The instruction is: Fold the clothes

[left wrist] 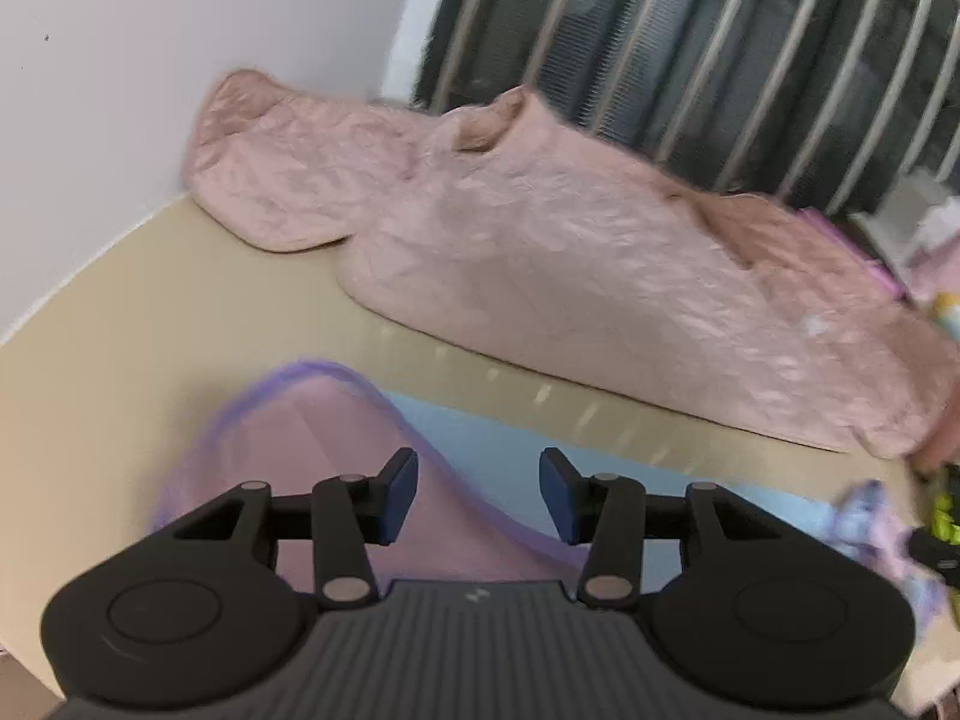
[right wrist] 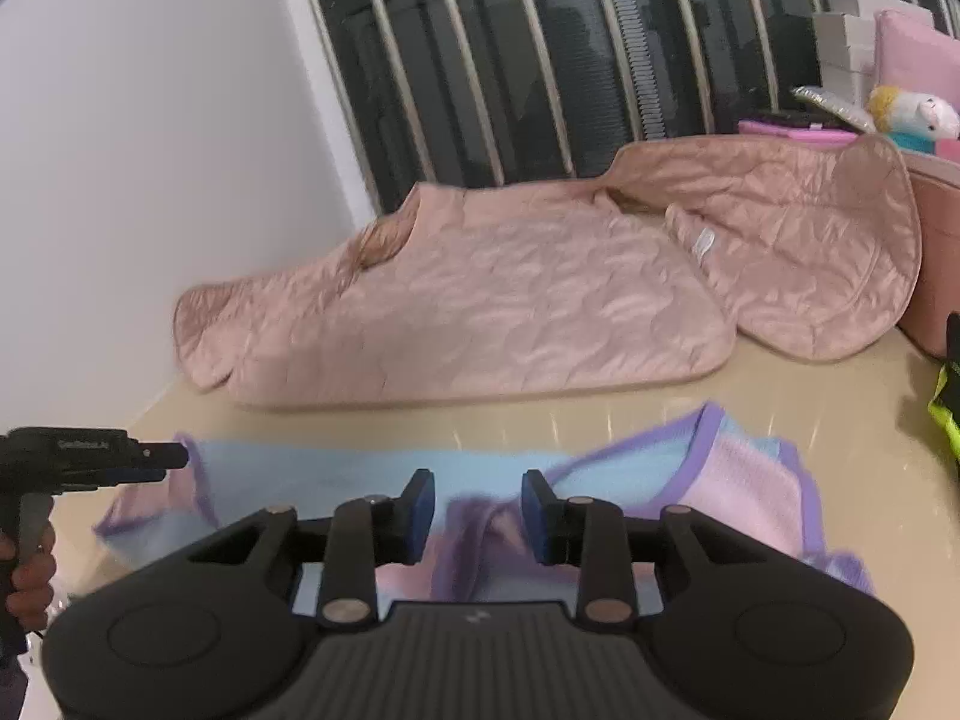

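Mid-fold on the small pink, light-blue and purple-trimmed garment (right wrist: 630,480), judged from how it lies: spread low across the beige surface (right wrist: 780,396), one flap turned over at the right end, the cloth bunched under the right tool and not yet squared up. Left tool (left wrist: 478,495) open, blue pads apart with nothing between them, hanging just above the garment's pink, purple-edged corner (left wrist: 288,438); no pad pressing on cloth. Right tool (right wrist: 478,519) likewise parted, a rumpled purple fold visible through the gap below the pads but, as far as can be told, not pinched. Seen from the right wrist, the left tool (right wrist: 156,457) reaches in from the left edge with a hand (right wrist: 30,576) on its handle, tips near the garment's far left corner. Next move, probably: fresh grips on two edges or corners of the garment, then a lift and a carry-over to lay one part onto the other; calls for pads closing on a single layer of thin, limp cloth rather than on the bunched ridge, and for both tools travelling together to keep the fold straight. Farther back, well apart from both tools, a quilted pink jacket (right wrist: 480,300) lying flat against the barred window (right wrist: 540,30), sleeves out, untouched and likely awaiting its turn.
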`<move>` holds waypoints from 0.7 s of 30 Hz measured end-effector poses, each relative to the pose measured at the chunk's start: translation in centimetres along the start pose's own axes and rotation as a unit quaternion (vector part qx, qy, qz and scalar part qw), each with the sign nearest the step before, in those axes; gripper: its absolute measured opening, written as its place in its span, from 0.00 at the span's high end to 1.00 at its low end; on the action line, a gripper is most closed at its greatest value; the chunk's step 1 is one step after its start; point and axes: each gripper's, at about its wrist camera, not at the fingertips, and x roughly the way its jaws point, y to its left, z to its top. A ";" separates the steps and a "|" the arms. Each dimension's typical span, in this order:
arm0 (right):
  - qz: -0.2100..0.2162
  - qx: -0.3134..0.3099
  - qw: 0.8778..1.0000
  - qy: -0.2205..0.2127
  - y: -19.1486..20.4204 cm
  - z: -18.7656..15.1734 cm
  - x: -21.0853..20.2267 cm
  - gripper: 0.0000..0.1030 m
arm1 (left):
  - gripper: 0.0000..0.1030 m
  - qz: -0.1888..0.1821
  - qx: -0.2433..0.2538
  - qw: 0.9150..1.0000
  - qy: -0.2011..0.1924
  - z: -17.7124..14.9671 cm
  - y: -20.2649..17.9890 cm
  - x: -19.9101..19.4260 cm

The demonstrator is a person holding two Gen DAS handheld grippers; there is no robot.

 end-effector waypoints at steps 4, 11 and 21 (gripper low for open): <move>-0.039 0.017 0.999 -0.007 -1.8 1.4 0.4 0.70 | 0.59 0.007 -0.010 1.000 0.012 1.2 0.5 1.4; -0.132 0.043 0.990 0.037 -7.1 3.7 3.2 0.70 | 0.57 -0.087 0.066 0.994 0.013 -0.9 -4.9 0.7; -0.130 0.013 0.991 0.012 -6.0 3.1 3.5 0.96 | 0.57 -0.080 0.110 0.989 0.055 -3.7 -8.2 2.1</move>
